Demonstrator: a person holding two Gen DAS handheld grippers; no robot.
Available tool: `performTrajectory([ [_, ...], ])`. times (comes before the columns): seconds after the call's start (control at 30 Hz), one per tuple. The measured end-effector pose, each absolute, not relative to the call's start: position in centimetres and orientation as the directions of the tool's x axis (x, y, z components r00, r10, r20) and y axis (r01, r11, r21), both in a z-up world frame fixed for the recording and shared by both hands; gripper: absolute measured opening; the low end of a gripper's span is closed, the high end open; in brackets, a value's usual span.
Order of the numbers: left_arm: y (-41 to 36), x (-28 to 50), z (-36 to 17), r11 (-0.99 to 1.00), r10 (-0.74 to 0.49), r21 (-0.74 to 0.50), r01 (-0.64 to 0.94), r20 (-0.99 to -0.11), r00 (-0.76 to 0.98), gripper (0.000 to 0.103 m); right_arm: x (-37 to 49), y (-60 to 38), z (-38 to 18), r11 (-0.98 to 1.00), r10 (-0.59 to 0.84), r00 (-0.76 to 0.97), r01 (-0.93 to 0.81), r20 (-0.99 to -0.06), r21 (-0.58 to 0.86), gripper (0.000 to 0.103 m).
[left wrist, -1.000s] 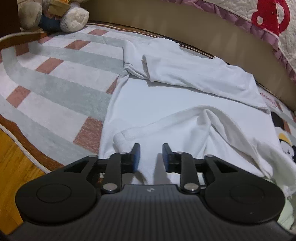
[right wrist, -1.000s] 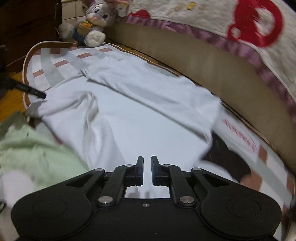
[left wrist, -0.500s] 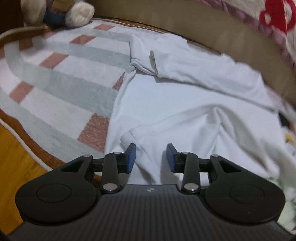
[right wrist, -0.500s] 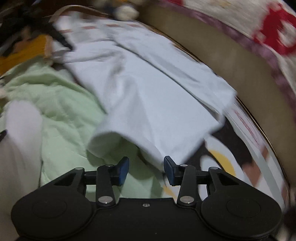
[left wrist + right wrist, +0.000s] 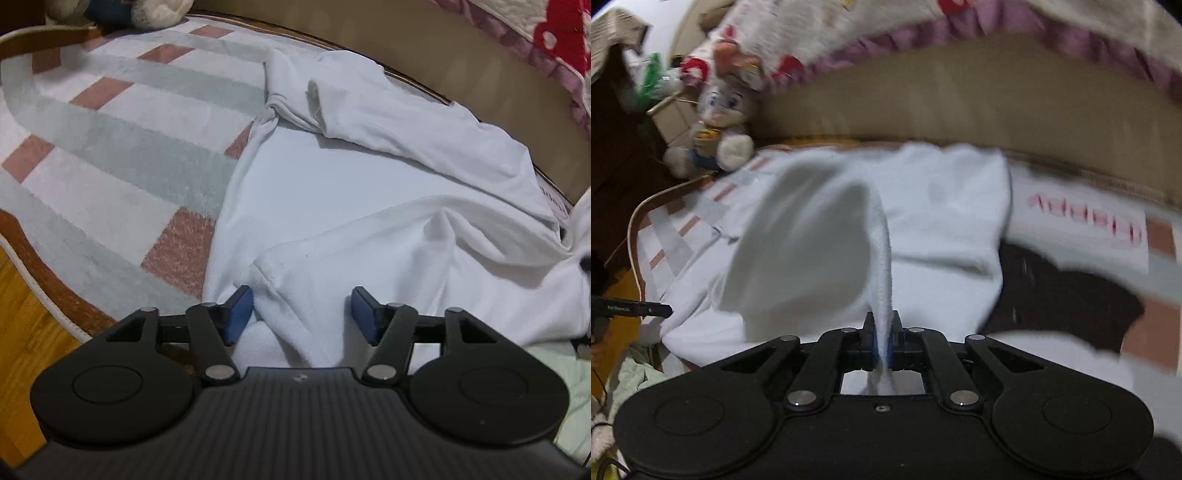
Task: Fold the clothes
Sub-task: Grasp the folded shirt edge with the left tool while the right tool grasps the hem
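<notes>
White shirt (image 5: 332, 192) is spread on rug (image 5: 110, 147); its hem is pinched and lifted by right gripper (image 5: 882, 332). Left gripper (image 5: 301, 314) is held released over near sleeve (image 5: 295, 273), which should be clamped before folding.

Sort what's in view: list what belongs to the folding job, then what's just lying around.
Part of the job:
white garment
left hand-held gripper, open at the garment's near edge
right hand-held gripper, shut on a lifted fold of the garment

Lying about:
stuffed bunny
striped rug
pale green cloth
quilt with red print
</notes>
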State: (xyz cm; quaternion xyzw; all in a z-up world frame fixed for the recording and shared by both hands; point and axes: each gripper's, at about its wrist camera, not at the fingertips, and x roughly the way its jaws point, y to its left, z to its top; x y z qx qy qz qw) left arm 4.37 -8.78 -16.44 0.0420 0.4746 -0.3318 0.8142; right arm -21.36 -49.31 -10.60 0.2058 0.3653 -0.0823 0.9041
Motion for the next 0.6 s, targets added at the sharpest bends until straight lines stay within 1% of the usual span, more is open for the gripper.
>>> performTrajectory([
  [0.03,-8.9,4.5,-16.4,0.775,-0.507,-0.258,0.577,-0.798,0.325,0.066,-21.3,-49.2,-11.1,0.895,0.003,0.712,0.311,-0.702,0.32,0.005],
  [0.07,-9.0,4.6,-16.4,0.775,-0.511,-0.265,0.573,-0.797,0.323,0.066,-21.3,-49.0,-11.6,0.89,0.007,0.709,0.317,-0.706,0.327,0.008],
  [0.13,-9.2,4.7,-16.4,0.775,-0.51,-0.262,0.575,-0.797,0.324,0.064,-21.3,-48.6,-12.5,0.88,0.02,0.703,0.325,-0.711,0.346,0.012],
  [0.17,-9.4,4.5,-16.3,0.775,-0.503,-0.24,0.585,-0.795,0.339,0.039,-21.3,-48.6,-12.8,0.875,0.031,0.702,0.326,-0.712,0.359,0.013],
  [0.2,-9.5,4.2,-16.0,0.771,-0.495,-0.209,0.601,-0.791,0.36,0.005,-21.5,-48.6,-13.0,0.872,0.034,0.701,0.327,-0.712,0.364,0.013],
  [0.3,-9.8,3.1,-14.7,0.756,-0.509,-0.134,0.64,-0.735,0.447,0.004,-21.9,-48.5,-13.3,0.865,0.027,0.7,0.341,-0.713,0.368,0.013],
  [0.43,-10.1,1.8,-12.9,0.705,-0.592,-0.132,0.697,-0.651,0.475,0.004,-22.6,-48.9,-13.6,0.839,0.017,0.707,0.375,-0.707,0.395,0.014],
  [0.53,-10.5,1.3,-12.6,0.69,-0.595,-0.091,0.718,-0.636,0.492,0.006,-22.8,-49.3,-13.5,0.818,0.025,0.72,0.384,-0.693,0.428,0.015],
  [0.57,-10.6,1.8,-13.2,0.7,-0.582,-0.105,0.707,-0.658,0.478,0.007,-22.8,-49.4,-13.4,0.813,0.026,0.724,0.386,-0.69,0.436,0.019],
  [0.6,-10.8,2.2,-13.7,0.709,-0.569,-0.119,0.695,-0.678,0.464,0.011,-22.6,-49.7,-13.4,0.807,0.023,0.727,0.393,-0.687,0.442,0.02],
])
